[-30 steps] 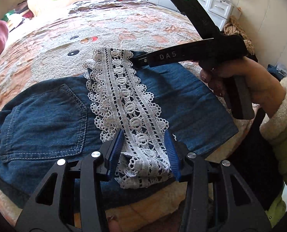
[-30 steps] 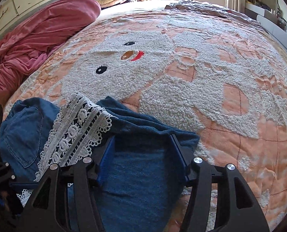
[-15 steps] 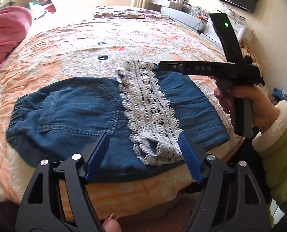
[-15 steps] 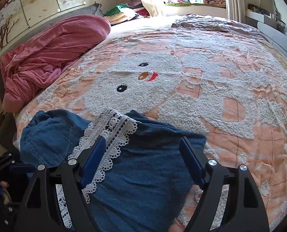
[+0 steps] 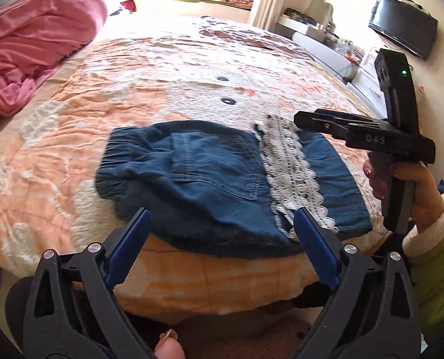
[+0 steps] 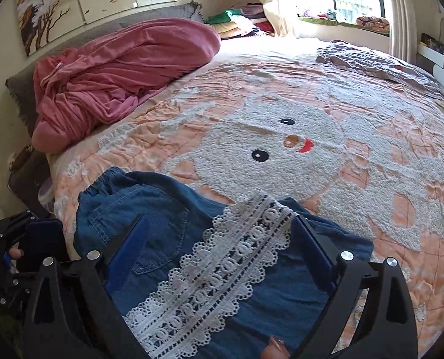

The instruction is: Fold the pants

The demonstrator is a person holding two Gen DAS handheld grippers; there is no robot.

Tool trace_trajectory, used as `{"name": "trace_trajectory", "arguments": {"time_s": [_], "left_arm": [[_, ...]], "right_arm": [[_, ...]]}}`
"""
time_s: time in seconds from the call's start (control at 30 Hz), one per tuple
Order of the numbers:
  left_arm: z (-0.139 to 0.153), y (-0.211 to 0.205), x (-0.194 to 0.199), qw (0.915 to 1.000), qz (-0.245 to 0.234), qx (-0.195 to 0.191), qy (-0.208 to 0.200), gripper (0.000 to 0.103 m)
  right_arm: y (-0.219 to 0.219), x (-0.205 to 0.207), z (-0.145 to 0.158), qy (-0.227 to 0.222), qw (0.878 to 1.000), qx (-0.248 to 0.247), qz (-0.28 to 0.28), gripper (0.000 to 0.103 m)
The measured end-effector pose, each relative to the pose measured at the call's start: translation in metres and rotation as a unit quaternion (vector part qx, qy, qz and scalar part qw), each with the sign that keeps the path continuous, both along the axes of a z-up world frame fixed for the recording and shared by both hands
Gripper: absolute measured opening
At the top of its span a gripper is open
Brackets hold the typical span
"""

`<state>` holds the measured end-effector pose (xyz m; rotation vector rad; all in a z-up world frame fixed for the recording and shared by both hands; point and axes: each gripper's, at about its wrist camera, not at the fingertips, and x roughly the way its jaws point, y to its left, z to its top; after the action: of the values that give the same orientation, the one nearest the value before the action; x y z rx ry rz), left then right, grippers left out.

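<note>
Beyond the left gripper (image 5: 222, 233), folded pants (image 5: 210, 179) lie.

The left gripper (image 5: 222, 245) had black triangular arms, silver screws and blue ribbed pads (image 5: 317, 254). The right gripper (image 6: 219, 257) matched, marked "DAS", with a green light. The right hand (image 5: 413, 182) wore pink nail polish, a fleecy cream cuff and a green sleeve.

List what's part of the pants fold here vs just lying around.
Job:
denim pants, folded on the bedspread
lace trim on the pants
left gripper, open
right gripper, open

Lying about:
pink blanket
clothes pile by the window
TV
</note>
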<state>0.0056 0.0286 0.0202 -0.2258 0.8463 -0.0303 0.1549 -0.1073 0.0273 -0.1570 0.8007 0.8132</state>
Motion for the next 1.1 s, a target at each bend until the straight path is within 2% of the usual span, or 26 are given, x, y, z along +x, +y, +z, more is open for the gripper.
{"name": "trace_trajectory", "arguments": {"time_s": [0.27,0.5,0.77,0.97,1.0,1.07,1.1], "left_arm": [[-0.011,0.037,-0.010,0.9982,0.041,-0.040,0.020,0.093],[-0.026,0.054,-0.008,0.9935,0.060,-0.091,0.034,0.093],[-0.039,0.059,0.001,0.9888,0.064,-0.132,0.030,0.093],[-0.051,0.063,0.010,0.9794,0.061,-0.191,0.025,0.093],[-0.053,0.063,0.012,0.9791,0.059,-0.194,0.021,0.093],[-0.056,0.062,0.014,0.9790,0.062,-0.193,0.024,0.093],[-0.057,0.062,0.016,0.9785,0.062,-0.196,0.022,0.093]], "right_arm": [[0.077,0.000,0.006,0.014,0.996,-0.029,0.079,0.095],[0.142,0.007,-0.004,0.049,0.985,-0.063,0.150,0.095],[0.181,0.011,-0.026,0.079,0.973,-0.099,0.194,0.095],[0.207,0.020,-0.044,0.116,0.962,-0.123,0.213,0.094],[0.211,0.022,-0.047,0.123,0.961,-0.122,0.215,0.093],[0.219,0.025,-0.054,0.144,0.955,-0.126,0.226,0.075],[0.222,0.025,-0.057,0.152,0.953,-0.129,0.227,0.071]]}}
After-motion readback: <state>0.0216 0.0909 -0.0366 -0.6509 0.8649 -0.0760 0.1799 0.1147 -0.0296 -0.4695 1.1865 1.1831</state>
